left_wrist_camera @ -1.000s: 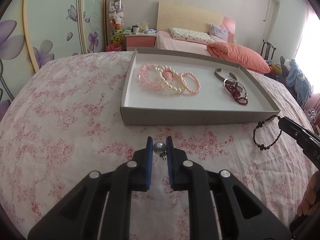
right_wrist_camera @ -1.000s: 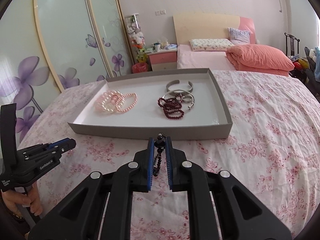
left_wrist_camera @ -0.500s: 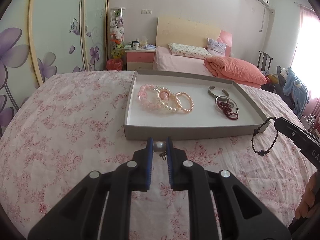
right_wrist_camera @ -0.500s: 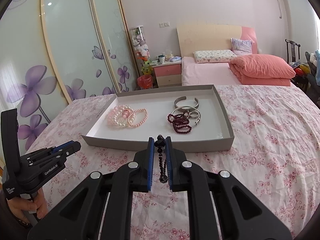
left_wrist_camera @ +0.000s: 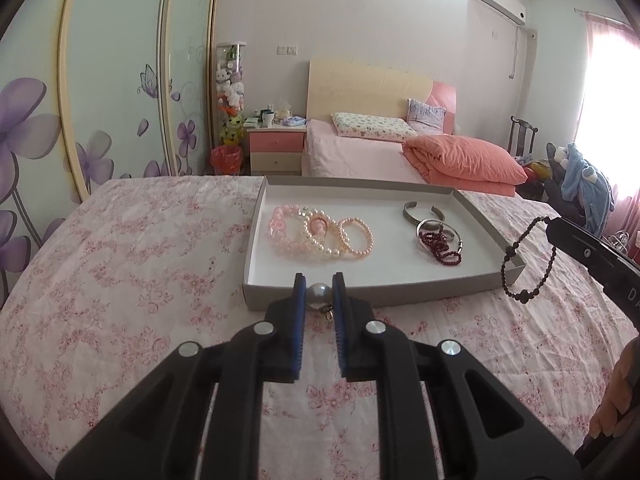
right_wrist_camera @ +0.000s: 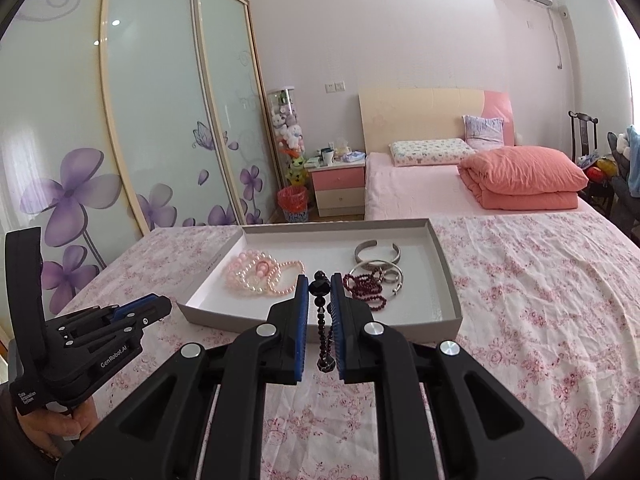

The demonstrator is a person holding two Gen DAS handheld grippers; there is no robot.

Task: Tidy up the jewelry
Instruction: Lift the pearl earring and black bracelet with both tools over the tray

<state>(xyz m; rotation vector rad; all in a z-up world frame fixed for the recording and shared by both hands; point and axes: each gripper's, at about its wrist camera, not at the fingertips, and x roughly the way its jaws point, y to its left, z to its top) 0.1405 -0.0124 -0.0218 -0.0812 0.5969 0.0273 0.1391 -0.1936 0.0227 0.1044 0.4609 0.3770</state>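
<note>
Jewelry everywhere! Left gripper (left_wrist_camera: 319, 289) is clamped on a grey pearl pendant (left_wrist_camera: 318, 295), held above the flowered bedspread (left_wrist_camera: 120, 280) just short of the tray's near wall. Right gripper (right_wrist_camera: 319, 292) pinches a black bead bracelet (right_wrist_camera: 322, 320), the loop dangling between its blue pads; from the left wrist view that loop hangs at three o'clock. In the grey tray (left_wrist_camera: 360, 298), pink and pearl bracelets (left_wrist_camera: 320, 234) cluster at ten o'clock, silver bangles (left_wrist_camera: 424, 210) and a dark red bead strand (left_wrist_camera: 440, 246) at two o'clock.
</note>
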